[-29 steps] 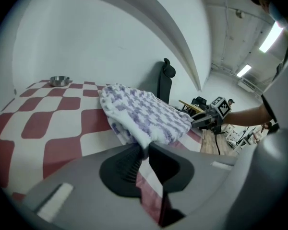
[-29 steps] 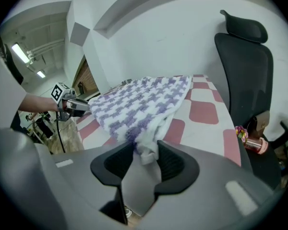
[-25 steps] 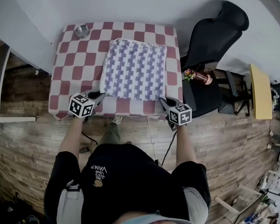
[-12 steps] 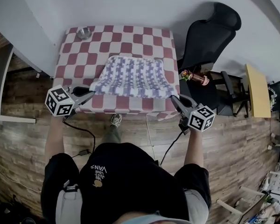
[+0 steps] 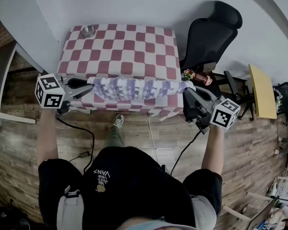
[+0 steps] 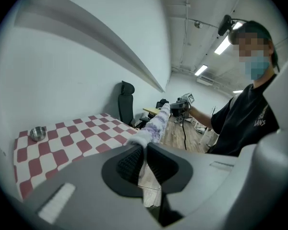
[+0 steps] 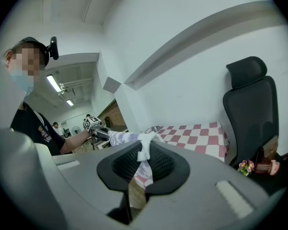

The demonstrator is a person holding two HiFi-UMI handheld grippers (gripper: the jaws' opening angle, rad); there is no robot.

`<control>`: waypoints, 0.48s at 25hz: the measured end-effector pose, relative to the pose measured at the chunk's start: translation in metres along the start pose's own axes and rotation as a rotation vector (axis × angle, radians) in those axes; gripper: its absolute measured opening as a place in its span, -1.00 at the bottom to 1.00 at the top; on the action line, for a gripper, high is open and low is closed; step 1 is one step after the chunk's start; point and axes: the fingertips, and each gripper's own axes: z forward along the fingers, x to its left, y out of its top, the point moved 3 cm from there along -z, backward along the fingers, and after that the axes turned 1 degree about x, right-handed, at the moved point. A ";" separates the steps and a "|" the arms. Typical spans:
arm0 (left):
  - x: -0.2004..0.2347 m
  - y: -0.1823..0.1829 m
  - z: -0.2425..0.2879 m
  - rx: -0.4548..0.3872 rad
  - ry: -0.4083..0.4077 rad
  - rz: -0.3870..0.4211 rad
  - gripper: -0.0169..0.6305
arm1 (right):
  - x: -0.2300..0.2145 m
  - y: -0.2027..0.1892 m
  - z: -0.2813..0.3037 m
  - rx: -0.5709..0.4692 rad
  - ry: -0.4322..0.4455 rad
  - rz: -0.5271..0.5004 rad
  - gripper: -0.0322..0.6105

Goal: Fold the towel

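Both grippers have risen and drawn apart since a second ago. The towel (image 5: 137, 87), then flat on the checked table (image 5: 120, 47), is now lifted into a stretched band across the middle of the frame, over the table's near edge. At mid left, the left gripper (image 5: 89, 86) has its jaws nearly together, pinching one towel corner. At mid right, the right gripper (image 5: 188, 92) pinches the other corner the same way. A metal bowl (image 5: 88, 31) sits at the table's upper left corner, and a black chair (image 5: 213, 32) stands at upper right.
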 end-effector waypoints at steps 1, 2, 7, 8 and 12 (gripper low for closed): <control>0.004 0.008 -0.001 0.009 -0.007 0.000 -0.87 | -0.001 0.009 0.001 0.008 0.006 0.002 -0.77; 0.010 0.017 -0.002 0.019 -0.011 0.002 -0.87 | -0.003 0.017 0.004 0.014 0.013 0.002 -0.77; 0.060 0.062 -0.004 0.035 -0.002 0.013 -0.87 | -0.023 0.064 0.035 0.027 0.022 0.011 -0.77; 0.073 0.072 -0.004 0.035 0.007 0.019 -0.87 | -0.031 0.074 0.044 0.023 0.021 0.014 -0.77; 0.134 0.115 0.001 0.048 0.058 0.047 -0.87 | -0.071 0.115 0.088 0.019 -0.016 0.009 -0.77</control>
